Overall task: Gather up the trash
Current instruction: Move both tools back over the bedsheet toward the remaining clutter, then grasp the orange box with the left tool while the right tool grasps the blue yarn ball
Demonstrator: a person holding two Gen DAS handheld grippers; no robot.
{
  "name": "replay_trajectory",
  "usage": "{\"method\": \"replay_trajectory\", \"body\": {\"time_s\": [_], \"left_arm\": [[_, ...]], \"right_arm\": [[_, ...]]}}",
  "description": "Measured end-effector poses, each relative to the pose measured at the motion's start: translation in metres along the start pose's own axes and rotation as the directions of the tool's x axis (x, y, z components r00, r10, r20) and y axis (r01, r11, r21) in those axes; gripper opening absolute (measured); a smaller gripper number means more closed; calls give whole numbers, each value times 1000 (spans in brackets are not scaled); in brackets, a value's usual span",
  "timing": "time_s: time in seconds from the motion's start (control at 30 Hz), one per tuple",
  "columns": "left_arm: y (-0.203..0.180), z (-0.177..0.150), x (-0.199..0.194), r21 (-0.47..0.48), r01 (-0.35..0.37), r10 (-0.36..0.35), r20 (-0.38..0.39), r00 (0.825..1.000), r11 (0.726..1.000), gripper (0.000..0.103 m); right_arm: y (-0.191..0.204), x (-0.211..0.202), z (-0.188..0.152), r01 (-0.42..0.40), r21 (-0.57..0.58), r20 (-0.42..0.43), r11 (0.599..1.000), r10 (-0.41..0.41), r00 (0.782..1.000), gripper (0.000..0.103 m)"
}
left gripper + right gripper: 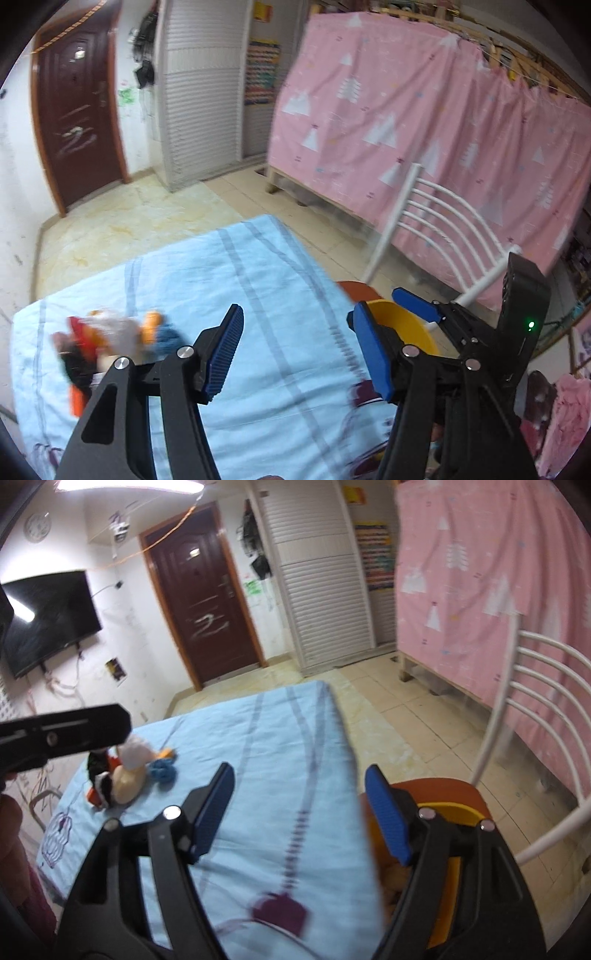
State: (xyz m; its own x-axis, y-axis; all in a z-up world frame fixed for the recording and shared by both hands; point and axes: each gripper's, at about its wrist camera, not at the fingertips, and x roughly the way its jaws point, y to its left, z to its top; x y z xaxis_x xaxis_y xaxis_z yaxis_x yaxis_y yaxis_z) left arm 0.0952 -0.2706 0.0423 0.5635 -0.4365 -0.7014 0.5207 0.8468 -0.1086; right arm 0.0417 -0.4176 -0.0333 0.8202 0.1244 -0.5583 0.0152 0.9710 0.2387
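No readable text anywhere. The wall poster point(376, 555) and yellow sign point(355, 494) were too blurred to read.

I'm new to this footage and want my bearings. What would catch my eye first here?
The big pink curtain with white tree shapes fills the right side of the room, a white chair back standing before it. Nearer, a light blue cloth covers the table, with a small heap of colourful trash at its far left. Both grippers, left and right, are open and hold nothing.
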Motion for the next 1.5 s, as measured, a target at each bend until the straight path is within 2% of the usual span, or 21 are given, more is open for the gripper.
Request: {"method": "replay_trajectory", "body": {"time_s": [0.43,0.73,0.83,1.07,1.3,1.43,1.5], "left_arm": [[114,-21,-34,-98,-158,161,16,987,983,54],[173,-52,-39,-125,-213,209,-41,977,969,54],[189,-62,-35,-131,-211,204,-70,977,969,54],[211,-82,-20,-105,-224,212,-121,970,969,54],[223,-90,5,-87,-225,207,-176,962,970,54],[225,-91,15,-57,-239,225,-181,957,969,53],[226,-91,20,-48,-242,229,-188,955,969,43]], "right_arm": [[94,43,12,-92,-137,-68,986,83,994,70],[123,67,12,-102,-182,-119,978,81,990,70],[128,74,12,-107,-189,-133,976,82,988,70],[142,91,10,-123,-207,-169,971,88,982,70],[149,107,7,-133,-218,-208,967,87,974,70],[150,117,6,-135,-220,-225,966,84,971,70],[152,123,5,-132,-224,-236,966,77,969,70]]}}
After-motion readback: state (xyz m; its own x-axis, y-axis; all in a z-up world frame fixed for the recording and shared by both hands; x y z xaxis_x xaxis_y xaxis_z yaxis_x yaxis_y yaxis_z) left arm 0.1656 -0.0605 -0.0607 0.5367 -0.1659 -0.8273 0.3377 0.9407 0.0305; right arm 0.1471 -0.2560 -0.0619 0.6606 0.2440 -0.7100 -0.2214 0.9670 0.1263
